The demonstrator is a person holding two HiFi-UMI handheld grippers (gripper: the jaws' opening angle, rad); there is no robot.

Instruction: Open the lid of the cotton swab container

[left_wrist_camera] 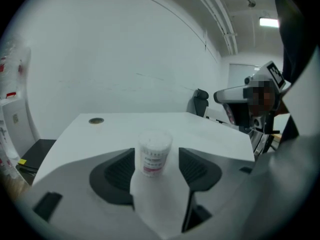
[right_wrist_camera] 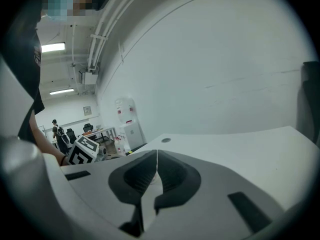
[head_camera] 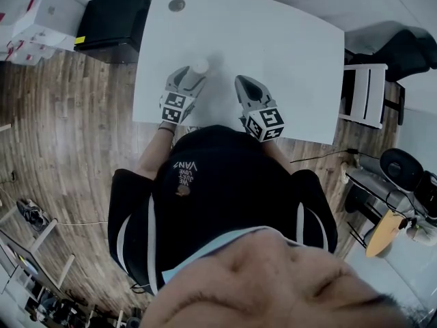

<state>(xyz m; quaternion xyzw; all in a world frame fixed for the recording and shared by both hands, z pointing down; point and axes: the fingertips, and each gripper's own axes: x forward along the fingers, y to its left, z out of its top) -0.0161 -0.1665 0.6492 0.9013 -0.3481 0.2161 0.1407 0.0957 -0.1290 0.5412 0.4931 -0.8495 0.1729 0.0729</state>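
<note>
Right, stock as it lies in front of you:

- 1x cotton swab container (head_camera: 199, 65). Clear, round, upright, top closed as far as your left gripper view shows. Label is white w/ a pink-red band low down; the print is too small to read. It stands on the white counter (head_camera: 273, 39), in the left half, roughly midway btwn the far and near edges.
- 2x grippers.
  - Your left gripper (left_wrist_camera: 156, 154): jaws spread, the container standing btwn the tips, not squeezed. A gap shows at the right-hand pad; can't tell if the other pad touches.
  - Your right gripper (right_wrist_camera: 157, 155): jaws pressed together, nothing btwn them. It is over the counter toward the near edge, to the container's right and apart from it.
- 2x cubes w/ black-and-white square markers, one per gripper. The left marker cube (head_camera: 173, 108) and the right marker cube (head_camera: 266, 124) both sit close to the near edge. They carry patterns only, no lettering.
- 1x round cable hole (head_camera: 177, 5), dark, set into the counter by the far-left corner.
- 1x black shirt (head_camera: 225, 176), yours, below the near edge in the head view. It has large light letters "VAN" plus one more char that's unclear; the smaller lines beside them can't be read.
- 1x black cabinet (head_camera: 113, 20) on the wood floor just off the far-left corner. A yellow tag sits on its left side, no text legible.
</note>
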